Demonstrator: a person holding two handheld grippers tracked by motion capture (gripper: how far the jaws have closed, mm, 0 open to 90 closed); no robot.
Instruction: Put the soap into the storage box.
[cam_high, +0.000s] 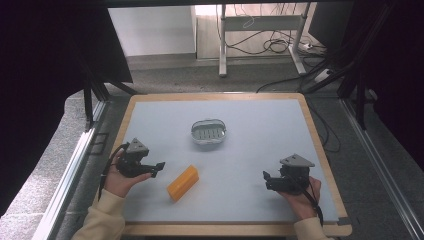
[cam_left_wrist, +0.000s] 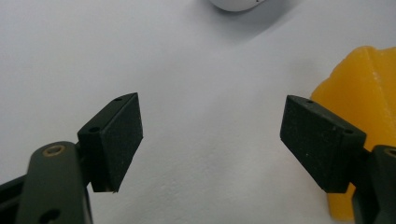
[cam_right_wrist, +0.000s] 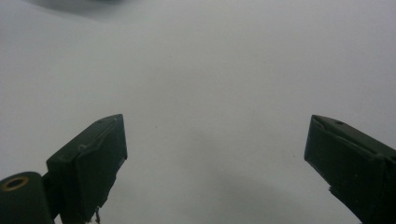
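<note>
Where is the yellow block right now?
In the high view the yellow block lies on the table's near-left part, just right of the open left hand-held gripper and nearer than the white dish.

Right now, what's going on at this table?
A person holds a two-jaw gripper in each hand over the table. The left gripper is open beside a yellow block, not touching it. The right gripper is open over bare surface, holding nothing. A small white dish sits farther back, untouched.
</note>
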